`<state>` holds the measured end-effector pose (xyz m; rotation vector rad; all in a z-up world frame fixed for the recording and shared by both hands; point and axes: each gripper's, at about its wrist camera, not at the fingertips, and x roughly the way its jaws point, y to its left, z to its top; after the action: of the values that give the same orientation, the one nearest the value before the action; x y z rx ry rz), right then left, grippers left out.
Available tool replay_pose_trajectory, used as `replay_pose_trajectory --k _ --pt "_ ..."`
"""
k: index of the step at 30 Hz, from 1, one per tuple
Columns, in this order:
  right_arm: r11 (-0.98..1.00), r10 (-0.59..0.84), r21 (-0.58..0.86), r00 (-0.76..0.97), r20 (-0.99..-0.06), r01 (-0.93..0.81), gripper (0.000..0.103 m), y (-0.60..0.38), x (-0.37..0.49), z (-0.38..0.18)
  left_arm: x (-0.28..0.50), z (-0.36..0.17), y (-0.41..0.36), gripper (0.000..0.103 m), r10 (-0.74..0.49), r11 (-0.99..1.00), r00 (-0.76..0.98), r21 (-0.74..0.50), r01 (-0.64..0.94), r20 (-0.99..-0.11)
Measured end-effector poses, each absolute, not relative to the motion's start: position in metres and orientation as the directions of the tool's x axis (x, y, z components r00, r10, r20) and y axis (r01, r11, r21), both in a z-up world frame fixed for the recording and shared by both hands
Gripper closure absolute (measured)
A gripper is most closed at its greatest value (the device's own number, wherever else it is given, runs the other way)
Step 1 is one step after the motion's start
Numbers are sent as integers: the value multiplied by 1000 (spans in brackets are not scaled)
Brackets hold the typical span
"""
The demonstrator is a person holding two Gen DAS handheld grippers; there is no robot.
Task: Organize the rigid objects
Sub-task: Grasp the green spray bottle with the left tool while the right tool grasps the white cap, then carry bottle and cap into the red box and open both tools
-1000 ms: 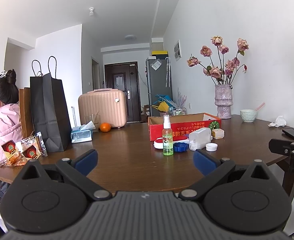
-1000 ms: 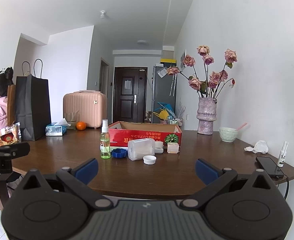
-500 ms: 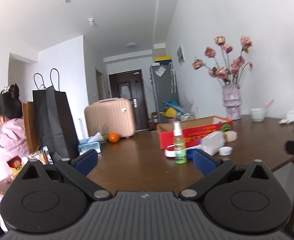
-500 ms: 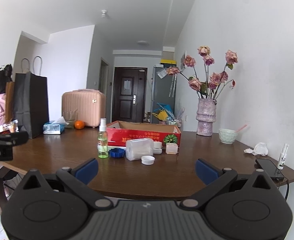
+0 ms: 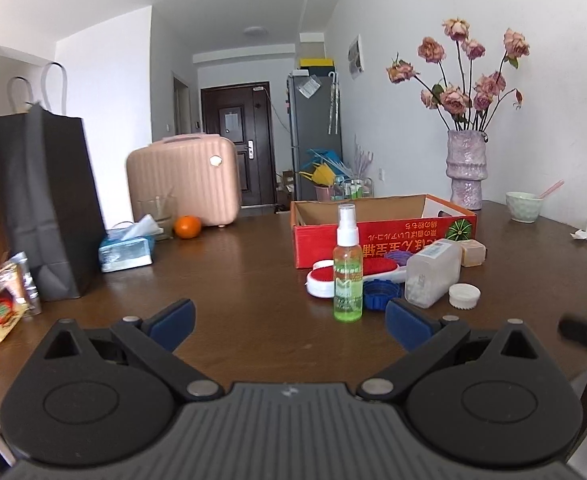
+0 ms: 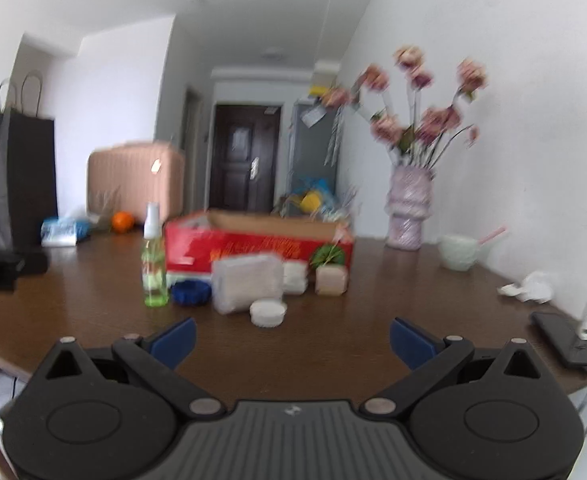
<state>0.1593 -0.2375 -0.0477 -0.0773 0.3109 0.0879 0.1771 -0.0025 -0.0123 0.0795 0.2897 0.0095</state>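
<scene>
Glossy wooden table [image 5: 233, 280], cardboard box [image 5: 381, 236], cylindrical plastic spray bottle [image 5: 348, 268]

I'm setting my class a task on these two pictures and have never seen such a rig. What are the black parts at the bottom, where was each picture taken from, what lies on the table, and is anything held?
Each picture comes from a camera on a hand-held two-finger gripper, looking along its blue-tipped fingers: the left gripper and the right gripper. Both are open and hold nothing. On the brown table stand a green spray bottle, a red cardboard box, a clear plastic container, a white cap and a blue cap. The right view is blurred.
</scene>
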Motion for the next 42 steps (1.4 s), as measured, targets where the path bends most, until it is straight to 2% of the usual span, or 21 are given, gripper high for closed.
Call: replay_pose_trajectory --k 2,5,10,12,18,20,22,23,24,26,29,34,42 --pt "990 95 -68 933 -346 -126 0 -237 176 -49 198 -14 -5 0 4 998 952 66 17 -306" --pt "984 121 -80 929 -349 -158 0 -234 198 -47 227 -18 -10 0 -34 998 946 45 51 -323" --pt "990 104 -44 909 -403 -133 0 -235 249 -45 275 -26 -26 0 -55 987 930 119 105 -364" --pt "991 110 -24 896 -430 -133 1 -237 270 -46 292 -27 -29 4 -51 986 926 126 105 -375" --pt "986 133 -18 840 -526 -167 15 -229 319 -59 334 -32 -30 34 -102 989 897 51 137 -430" --pt "982 139 -30 820 -555 -186 21 -227 331 -64 344 -36 -29 51 -104 991 885 31 132 -454" --pt "980 145 -31 810 -568 -198 25 -226 338 -69 351 -41 -29 60 -113 990 874 20 139 -472" --pt "980 147 -27 807 -572 -198 29 -226 342 -70 353 -43 -29 68 -122 989 870 15 147 -477" --pt "980 149 -22 803 -577 -198 35 -226 345 -71 354 -45 -30 71 -129 988 868 15 155 -479" --pt "980 159 -7 798 -581 -200 42 -227 350 -73 352 -46 -33 71 -118 988 873 34 152 -474" --pt "979 176 20 793 -583 -203 63 -227 350 -72 347 -45 -34 71 -116 988 871 35 150 -478" --pt "978 180 17 799 -573 -208 64 -229 328 -69 325 -38 -33 71 -114 988 867 39 151 -484" --pt "980 188 48 830 -526 -192 64 -246 261 -54 258 -10 -34 71 -106 987 902 66 147 -418"
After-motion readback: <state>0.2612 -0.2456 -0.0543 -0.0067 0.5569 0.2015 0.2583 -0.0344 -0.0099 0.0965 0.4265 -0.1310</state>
